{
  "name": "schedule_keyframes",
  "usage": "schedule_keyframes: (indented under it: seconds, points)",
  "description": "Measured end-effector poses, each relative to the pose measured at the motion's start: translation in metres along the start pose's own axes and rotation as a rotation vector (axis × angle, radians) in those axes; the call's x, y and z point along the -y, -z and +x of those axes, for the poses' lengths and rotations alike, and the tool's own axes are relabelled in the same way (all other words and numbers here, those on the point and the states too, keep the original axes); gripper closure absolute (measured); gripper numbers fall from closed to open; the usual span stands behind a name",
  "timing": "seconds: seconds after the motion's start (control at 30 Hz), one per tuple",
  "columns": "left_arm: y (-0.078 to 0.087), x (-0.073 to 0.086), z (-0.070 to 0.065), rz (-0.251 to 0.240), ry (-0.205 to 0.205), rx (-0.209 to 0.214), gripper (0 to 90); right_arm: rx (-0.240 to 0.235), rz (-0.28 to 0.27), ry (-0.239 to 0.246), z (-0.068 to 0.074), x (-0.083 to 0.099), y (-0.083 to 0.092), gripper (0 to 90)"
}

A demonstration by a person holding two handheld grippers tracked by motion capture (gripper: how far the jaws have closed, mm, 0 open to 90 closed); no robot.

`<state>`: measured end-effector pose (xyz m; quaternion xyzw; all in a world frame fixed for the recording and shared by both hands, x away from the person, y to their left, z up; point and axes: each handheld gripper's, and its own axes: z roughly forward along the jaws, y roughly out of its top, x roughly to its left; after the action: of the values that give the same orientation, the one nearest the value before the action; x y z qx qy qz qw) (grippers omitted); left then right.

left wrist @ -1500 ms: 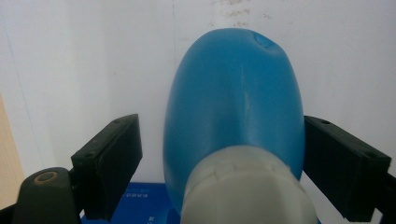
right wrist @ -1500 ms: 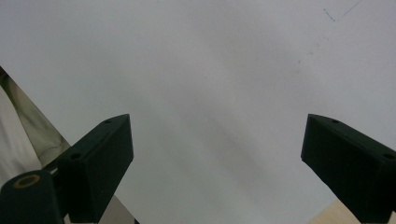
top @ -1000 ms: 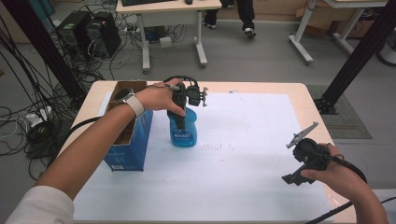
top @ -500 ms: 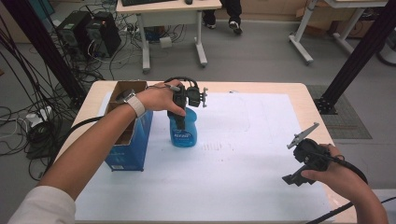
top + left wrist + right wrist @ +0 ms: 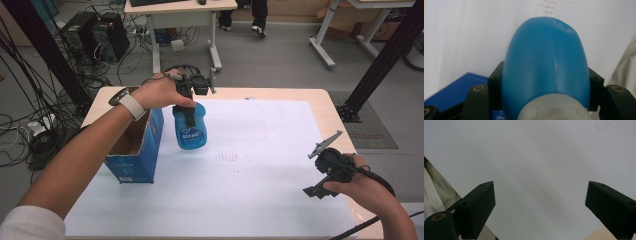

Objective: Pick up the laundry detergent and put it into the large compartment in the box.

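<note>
- High view: the left gripper (image 5: 190,111) is clenched around a blue plastic bottle (image 5: 190,131), gripping it near the top and holding it clear of the white sheet (image 5: 260,190) that covers the bench (image 5: 336,116).
- The bottle hangs upright just beside the open blue cardboard box (image 5: 134,150), to that box's right, above the back left part of the sheet.
- The bottle is a rounded, flattened shape in glossy mid blue. A label with white lettering sits on its front, too small to read.
- The box has pale print along its lower front edge, also unreadable. Faint reddish marks lie on the sheet near its middle.
- The right gripper (image 5: 316,172) is held in the person's right hand (image 5: 362,187) near the front right corner of the bench, well apart from the bottle.
- Left gripper view: the blue bottle (image 5: 544,65) sits between the two black jaws, which press on its sides. A white neck shows at the bottom, a small dent near the far end, and a fine seam runs along its body.
- A corner of the blue box (image 5: 456,87) shows at lower left, with faint print that cannot be read.
- Right gripper view: the right gripper (image 5: 539,207) is released, its jaws wide apart over the bare white sheet (image 5: 536,157) with nothing between them.
</note>
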<state>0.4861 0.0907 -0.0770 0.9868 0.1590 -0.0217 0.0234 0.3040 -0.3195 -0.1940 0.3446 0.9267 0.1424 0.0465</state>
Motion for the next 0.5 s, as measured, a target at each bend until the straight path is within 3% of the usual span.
schedule_keyframes:
  seconds: [0.03,0.07,0.13,0.17,0.2,0.43,0.5]
  points:
    - [0.010,0.003,-0.003,0.000,0.035,0.007,38.0,-0.001,-0.001,0.002,0.000,0.000,-0.001,9.2]
    - [0.010,0.003,-0.003,0.000,0.035,0.007,38.0,-0.001,-0.001,0.002,0.000,0.000,-0.001,9.2]
    - [0.022,0.007,-0.005,-0.004,0.092,0.020,38.0,-0.002,-0.003,0.009,0.001,-0.003,-0.001,9.2]
    - [0.022,0.007,-0.005,-0.004,0.092,0.020,38.0,-0.002,-0.003,0.009,0.001,-0.003,-0.001,9.2]
    - [0.028,0.009,-0.005,0.001,0.137,0.029,38.0,-0.001,-0.007,0.014,0.002,-0.004,0.000,9.3]
    - [0.050,0.021,-0.010,-0.022,0.264,0.022,37.9,0.005,-0.014,0.032,0.004,-0.007,0.004,9.3]
    - [0.052,0.022,-0.010,-0.022,0.284,0.020,37.9,0.004,-0.018,0.035,0.005,-0.007,0.005,9.4]
